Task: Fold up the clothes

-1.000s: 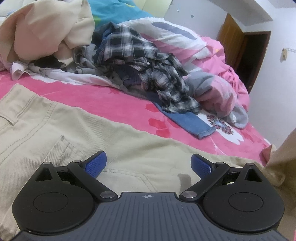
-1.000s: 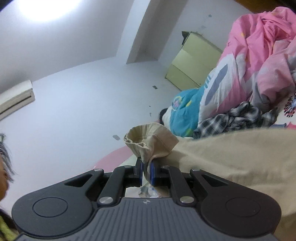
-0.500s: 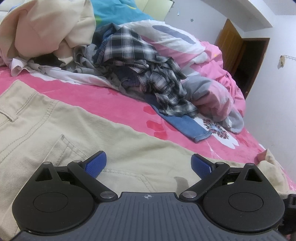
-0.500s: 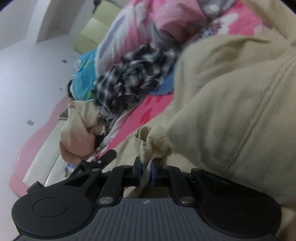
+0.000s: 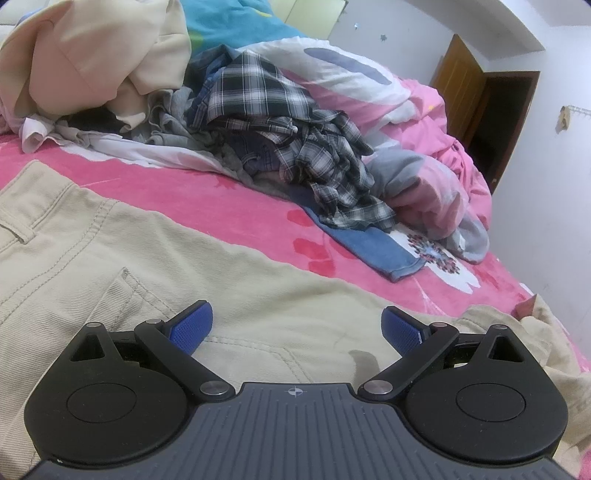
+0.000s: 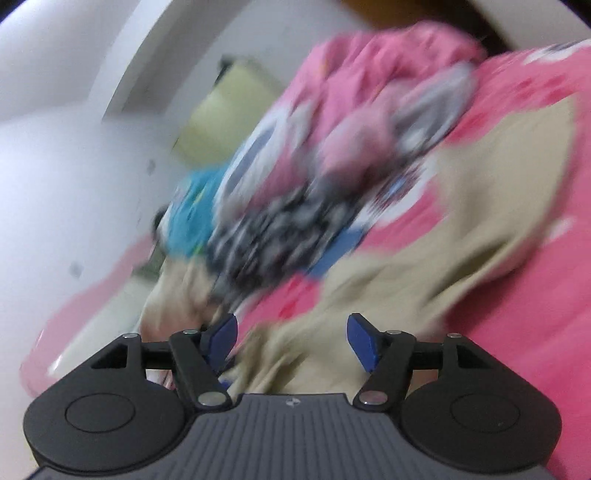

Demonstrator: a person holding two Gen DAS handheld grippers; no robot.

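While the left gripper (image 5: 297,325) hangs low over the beige trousers (image 5: 155,266), its blue pads stand wide apart with only flat cloth beneath them and nothing pinched. The trousers lie spread across the near part of a bed covered by a pink flowered blanket (image 5: 207,199); a back pocket and a belt loop face up, and the legs run off toward the right edge, where the fabric bunches. Beyond them, well apart across a strip of bare blanket, a heap of unfolded laundry sits: a cream garment (image 5: 92,62) at the far left, a black-and-white plaid shirt (image 5: 288,129) in the middle, a piece of blue denim (image 5: 373,247) poking out from under it, and a crumpled pink and white duvet (image 5: 417,155) to the right. A turquoise cushion (image 5: 243,22) lies behind the heap. The walls are white, and a brown wooden door (image 5: 458,85) stands open on a dark doorway at the far right.

The right wrist view is heavily blurred. The right gripper (image 6: 291,338) has just been opening its jaws; they now stand apart, the beige cloth lying loose below and between them without either pad pressing on it. A pale yellow cabinet (image 6: 229,110) shows against the white wall behind the bed.
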